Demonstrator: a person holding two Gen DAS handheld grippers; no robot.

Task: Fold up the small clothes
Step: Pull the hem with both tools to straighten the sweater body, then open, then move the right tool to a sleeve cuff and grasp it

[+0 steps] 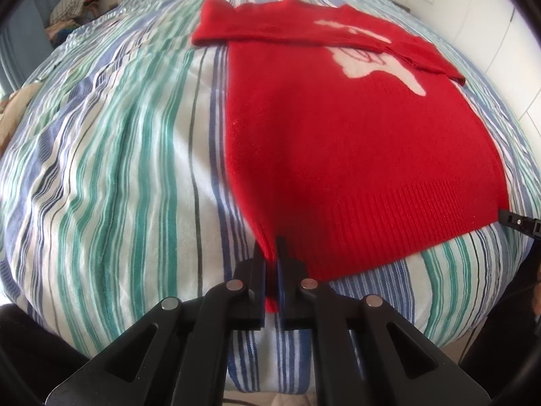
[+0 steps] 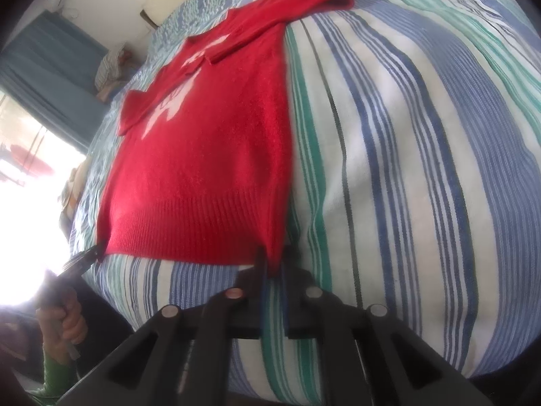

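A small red knit sweater (image 1: 338, 128) with a white figure on its front lies flat on a striped bed, both sleeves folded across the chest. My left gripper (image 1: 270, 253) is shut on the ribbed hem's left corner. My right gripper (image 2: 272, 264) is shut on the hem's right corner; the sweater (image 2: 209, 155) stretches away from it. The right gripper's tip (image 1: 517, 221) shows at the hem's far corner in the left wrist view, and the left gripper (image 2: 91, 253) shows at the other corner in the right wrist view.
The bed cover (image 1: 118, 169) has green, blue and white stripes. A pile of clothes (image 1: 74, 3) sits at the far left by a blue curtain (image 2: 50, 67). A bright window (image 2: 27, 203) is at the left. A white wall (image 1: 490, 34) runs along the right.
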